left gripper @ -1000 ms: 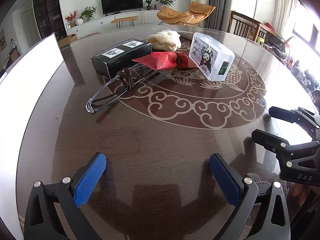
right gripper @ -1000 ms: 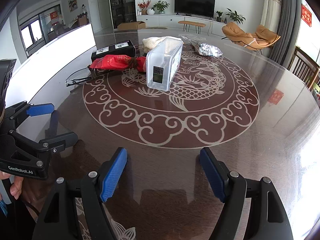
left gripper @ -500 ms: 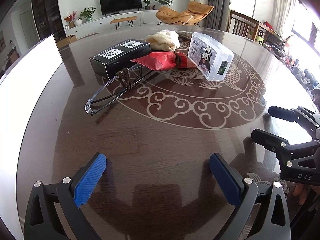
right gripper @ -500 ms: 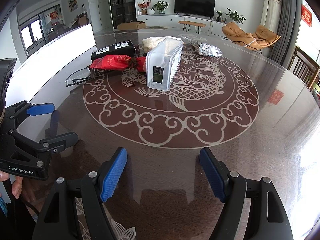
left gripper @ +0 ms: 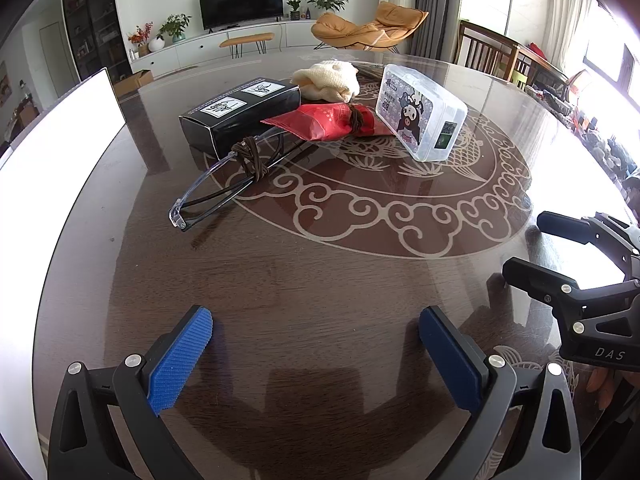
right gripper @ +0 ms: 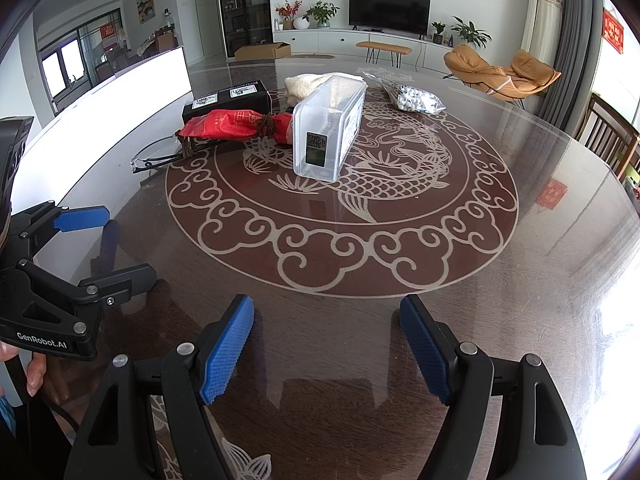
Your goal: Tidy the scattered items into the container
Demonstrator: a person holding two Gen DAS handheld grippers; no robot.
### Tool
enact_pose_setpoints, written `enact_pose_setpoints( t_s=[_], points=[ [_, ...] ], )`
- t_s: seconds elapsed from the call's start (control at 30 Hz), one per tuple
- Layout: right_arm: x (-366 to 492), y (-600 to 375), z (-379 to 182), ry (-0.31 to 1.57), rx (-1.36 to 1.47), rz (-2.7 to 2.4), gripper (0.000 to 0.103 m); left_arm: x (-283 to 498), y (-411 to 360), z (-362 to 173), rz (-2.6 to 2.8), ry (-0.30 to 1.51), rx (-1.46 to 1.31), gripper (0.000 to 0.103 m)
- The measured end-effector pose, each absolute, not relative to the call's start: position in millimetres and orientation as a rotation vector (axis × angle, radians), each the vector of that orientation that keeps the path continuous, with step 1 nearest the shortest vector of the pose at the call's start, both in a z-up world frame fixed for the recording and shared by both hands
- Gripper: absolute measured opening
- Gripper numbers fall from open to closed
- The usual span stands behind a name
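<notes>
Clear container [right gripper: 328,132] stood closed beside the red packet [right gripper: 228,125]; nothing had shifted. Left claw [left gripper: 316,354] and right claw [right gripper: 326,346] remained wide, empty; tidying unstarted.

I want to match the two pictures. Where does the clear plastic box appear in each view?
Left wrist view: clear plastic box, upper right of centre, lying tilted, right of the red packet.
Right wrist view: clear plastic box, upper centre, its end facing the camera.
Shared landmark: the red packet on its left.
</notes>
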State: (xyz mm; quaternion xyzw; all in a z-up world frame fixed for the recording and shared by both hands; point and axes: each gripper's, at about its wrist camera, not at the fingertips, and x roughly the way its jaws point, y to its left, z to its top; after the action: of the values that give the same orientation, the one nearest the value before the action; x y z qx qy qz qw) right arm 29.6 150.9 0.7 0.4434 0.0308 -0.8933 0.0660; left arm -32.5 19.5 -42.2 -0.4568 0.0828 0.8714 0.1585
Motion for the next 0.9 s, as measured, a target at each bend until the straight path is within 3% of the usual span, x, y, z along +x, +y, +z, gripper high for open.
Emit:
enact_pose_setpoints(
  t_s=[0.9],
  points=[
    [29.4,151.3,0.4,0.092,1.337,-2.695,0.076,-34.3,20.5,-42.2,2.447,0.264,-1.320,0.103]
  ],
)
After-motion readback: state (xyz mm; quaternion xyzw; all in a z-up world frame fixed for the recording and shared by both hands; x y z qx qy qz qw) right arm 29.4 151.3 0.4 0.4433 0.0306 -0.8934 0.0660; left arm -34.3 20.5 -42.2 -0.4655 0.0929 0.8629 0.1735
